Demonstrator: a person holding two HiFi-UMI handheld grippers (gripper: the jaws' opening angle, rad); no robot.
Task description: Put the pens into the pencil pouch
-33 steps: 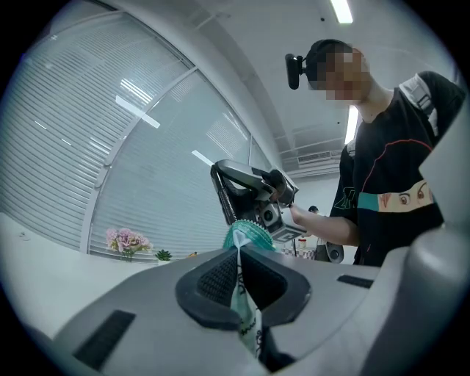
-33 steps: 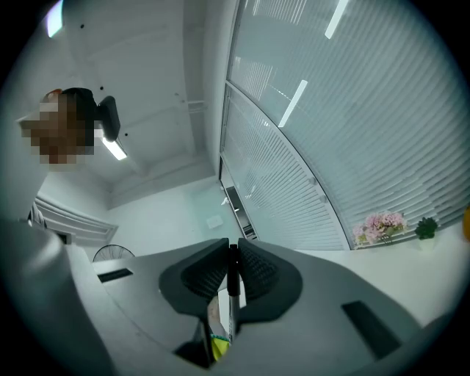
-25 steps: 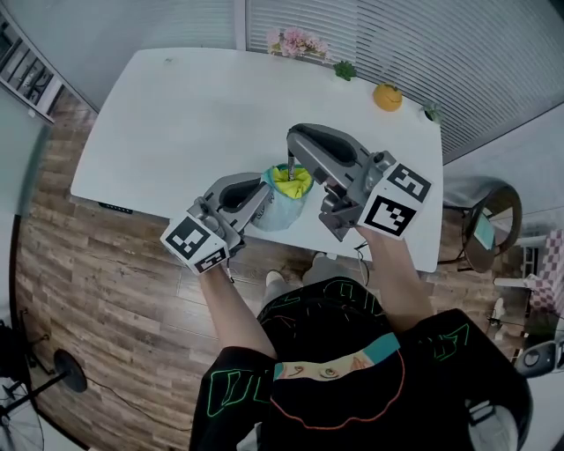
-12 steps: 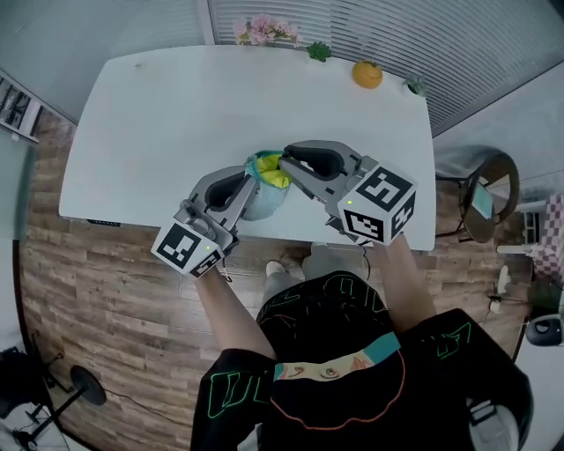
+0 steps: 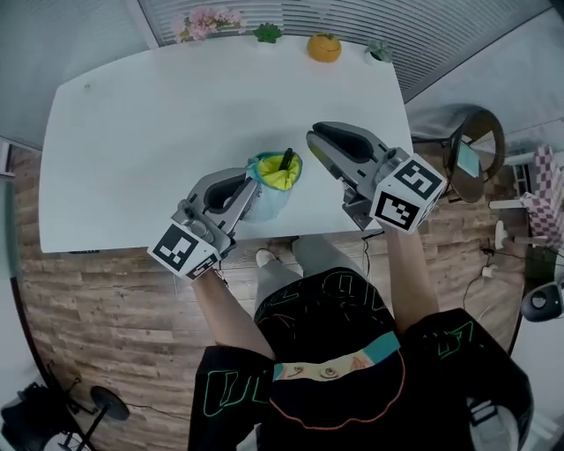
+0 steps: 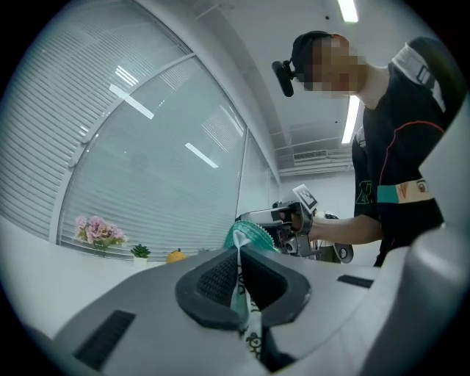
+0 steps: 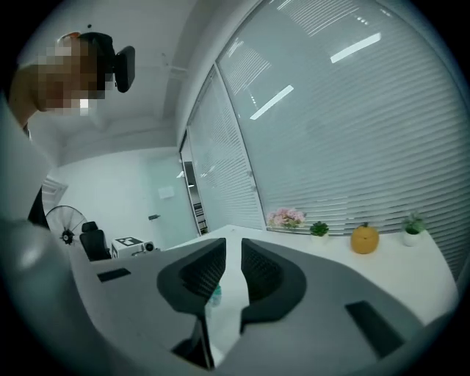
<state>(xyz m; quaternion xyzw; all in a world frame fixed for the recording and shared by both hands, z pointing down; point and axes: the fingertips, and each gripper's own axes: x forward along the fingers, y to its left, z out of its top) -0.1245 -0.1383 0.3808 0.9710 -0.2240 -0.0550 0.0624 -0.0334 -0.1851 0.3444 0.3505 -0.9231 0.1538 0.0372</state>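
Nearest us, the left gripper (image 6: 239, 275) is pressed together on a fold of the pencil pouch's (image 5: 269, 201) rim. Thin teal cloth is squeezed flat between the ribbed dark pads. We judge this grip holds the soft pouch upright with its mouth open, since limp fabric would otherwise sag. The pouch stands like a small cup near the table's (image 5: 159, 132) near edge, teal outside with a bright yellow lining. A slim dark pen (image 5: 286, 160) sits in it, leaning, with its top end poking out of the mouth. The right gripper (image 7: 233, 257) is off to the pouch's right and not touching it. Its jaws have just been opening, a clear gap shows between the pads, and nothing is in it. To us that reads as a pen let go. The table is white, smooth and round-cornered. Along its far edge stand pink flowers (image 5: 204, 19), a small green plant (image 5: 267, 33) and an orange round ornament (image 5: 324, 46), with slatted blinds (image 5: 352, 13) behind.
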